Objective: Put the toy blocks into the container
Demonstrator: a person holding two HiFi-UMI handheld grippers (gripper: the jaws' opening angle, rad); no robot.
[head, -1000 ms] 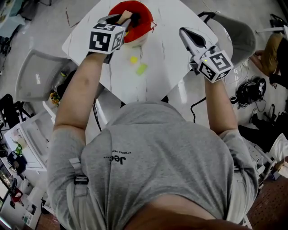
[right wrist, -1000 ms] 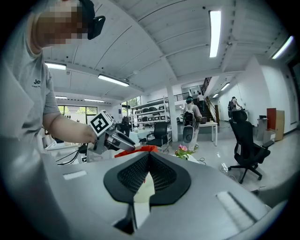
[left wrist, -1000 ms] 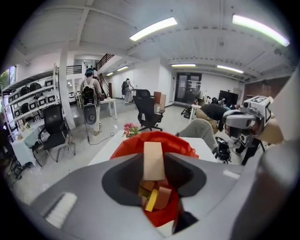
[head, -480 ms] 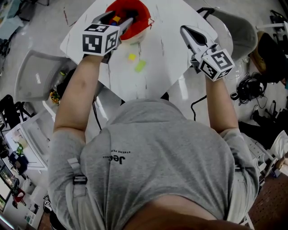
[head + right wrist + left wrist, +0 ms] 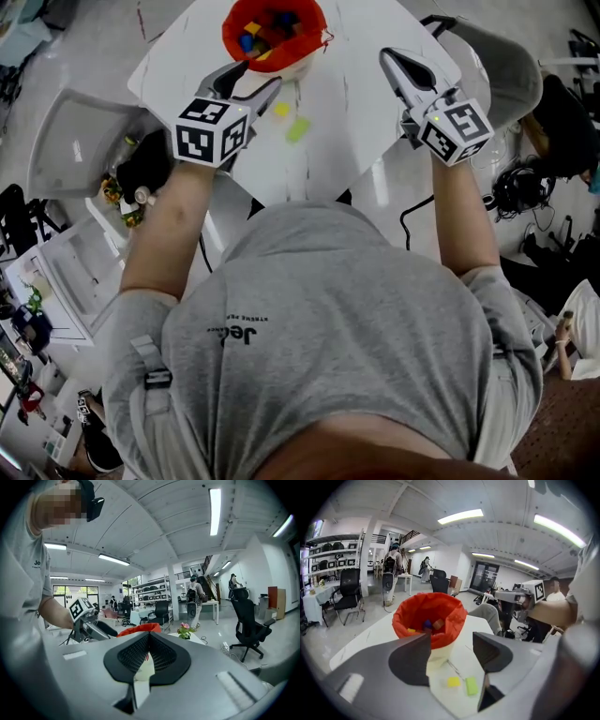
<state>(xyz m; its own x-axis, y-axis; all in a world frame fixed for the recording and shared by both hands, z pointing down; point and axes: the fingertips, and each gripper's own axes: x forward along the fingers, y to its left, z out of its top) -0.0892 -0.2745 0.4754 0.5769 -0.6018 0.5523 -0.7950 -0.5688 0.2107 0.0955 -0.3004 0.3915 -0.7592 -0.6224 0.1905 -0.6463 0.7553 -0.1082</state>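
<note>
A white container with a red liner (image 5: 272, 33) (image 5: 429, 618) stands at the far side of the white table and holds several coloured blocks. A yellow block (image 5: 280, 109) (image 5: 453, 681) and a green block (image 5: 298, 129) (image 5: 471, 685) lie side by side on the table just before it. My left gripper (image 5: 248, 86) (image 5: 451, 641) hovers on the near side of the container, above and left of these two blocks. Its jaws have just been opening and stand open with nothing between them. My right gripper (image 5: 389, 58) (image 5: 149, 634) is shut and empty, off to the container's right.
The white table (image 5: 356, 141) is small, with its edges close on all sides. Grey chairs stand at its left (image 5: 75, 141) and right (image 5: 506, 66). A small flowering plant (image 5: 185, 630) shows beyond the right gripper. Cables and a headset (image 5: 520, 192) lie on the floor at the right.
My left gripper has drawn back from above the container toward the near side of the table. Its jaws have parted, and the tan block they held is gone from them. The right gripper stayed put.
</note>
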